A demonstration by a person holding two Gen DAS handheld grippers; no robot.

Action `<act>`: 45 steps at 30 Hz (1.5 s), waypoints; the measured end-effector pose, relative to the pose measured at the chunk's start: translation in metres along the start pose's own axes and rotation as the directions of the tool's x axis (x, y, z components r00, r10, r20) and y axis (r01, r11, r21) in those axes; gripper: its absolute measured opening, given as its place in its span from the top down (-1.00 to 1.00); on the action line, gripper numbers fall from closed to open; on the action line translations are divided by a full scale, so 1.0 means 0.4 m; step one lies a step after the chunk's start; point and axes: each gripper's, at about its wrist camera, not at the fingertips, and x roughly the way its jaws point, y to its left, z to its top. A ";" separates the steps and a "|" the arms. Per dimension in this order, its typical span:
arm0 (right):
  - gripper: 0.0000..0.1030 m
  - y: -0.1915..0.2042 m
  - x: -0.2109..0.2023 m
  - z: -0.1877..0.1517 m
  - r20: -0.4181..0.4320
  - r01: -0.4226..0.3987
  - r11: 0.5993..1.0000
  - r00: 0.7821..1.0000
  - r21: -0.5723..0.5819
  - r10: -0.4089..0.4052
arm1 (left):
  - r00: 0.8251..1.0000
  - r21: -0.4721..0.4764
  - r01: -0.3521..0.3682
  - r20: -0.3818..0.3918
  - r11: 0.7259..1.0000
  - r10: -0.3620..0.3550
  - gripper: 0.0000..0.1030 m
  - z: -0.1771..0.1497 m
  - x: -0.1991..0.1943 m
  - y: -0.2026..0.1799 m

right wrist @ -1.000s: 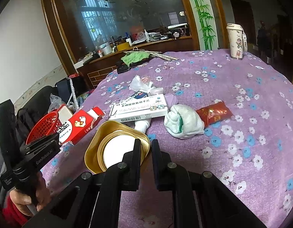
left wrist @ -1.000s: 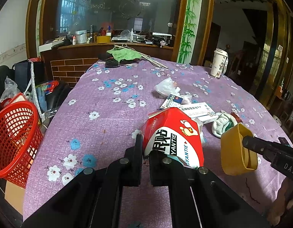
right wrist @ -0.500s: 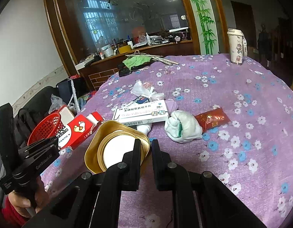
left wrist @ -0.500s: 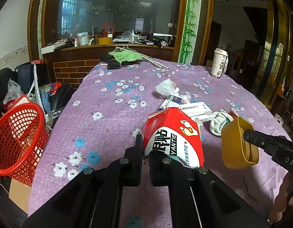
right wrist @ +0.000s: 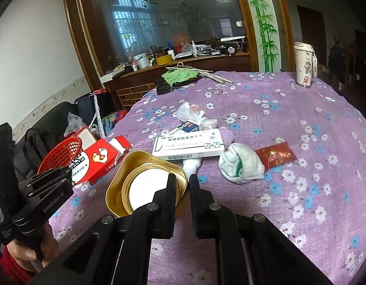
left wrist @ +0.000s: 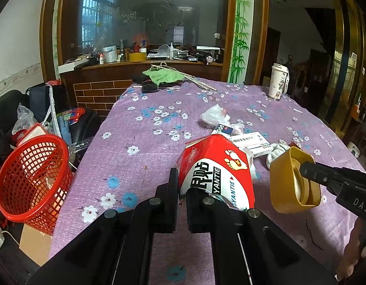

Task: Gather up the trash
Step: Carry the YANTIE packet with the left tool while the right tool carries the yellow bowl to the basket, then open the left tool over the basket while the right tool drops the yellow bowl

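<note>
- The tabletop (left wrist: 147,147), under a purple cloth printed with white and blue flowers, fills the middle of both views.
- A red mesh basket (left wrist: 31,178) stands off the tabletop's edge at the left of the left wrist view; in the right wrist view only its rim shows at middle left.
- The left tool (left wrist: 181,197), at bottom centre of its own view, has its fingers closed tight on the lower edge of a torn red and white carton (left wrist: 216,175), which it holds raised above the cloth, right of the basket.
- The right tool (right wrist: 183,190), at bottom centre of its own view, is clamped on the near rim of a gold-coloured tub (right wrist: 147,185) with a white disc inside; one finger is inside the rim, the other outside. In the left wrist view the tub hangs tilted at the right, its opening turned sideways.
- A long white medicine box (right wrist: 190,144) lies flat at the centre of the right wrist view, just beyond the tub.
- A rolled white sock (right wrist: 239,163) lies just right of the box, touching a red foil packet (right wrist: 275,154) further right.
- A crumpled clear plastic bag (left wrist: 213,116) lies beyond the box, towards the tabletop's middle.
- A white lidded cup (right wrist: 303,66) stands upright at the upper right, well apart from the rest.
</note>
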 end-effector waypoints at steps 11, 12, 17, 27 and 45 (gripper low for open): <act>0.77 0.034 0.010 0.012 -0.010 -0.008 0.999 1.000 -0.033 0.008 | 1.000 -0.018 -0.008 0.003 1.000 0.009 0.90 -0.006 -0.012 0.025; 0.77 0.038 0.010 0.013 -0.011 -0.010 0.999 1.000 -0.035 0.009 | 1.000 -0.020 -0.010 0.003 1.000 0.010 0.90 -0.006 -0.013 0.028; 0.77 0.059 0.021 0.023 -0.020 -0.025 0.998 1.000 -0.050 0.024 | 1.000 -0.031 -0.019 0.011 0.999 0.019 0.90 0.000 -0.023 0.049; 0.77 0.142 0.055 0.080 -0.050 -0.101 0.990 0.994 -0.096 0.096 | 0.996 -0.102 -0.074 0.052 0.992 0.079 0.90 0.033 -0.086 0.172; 0.76 0.538 0.241 0.208 -0.164 -0.327 0.918 0.941 -0.224 0.295 | 0.943 -0.270 -0.317 0.010 0.909 0.331 0.90 0.013 -0.167 0.565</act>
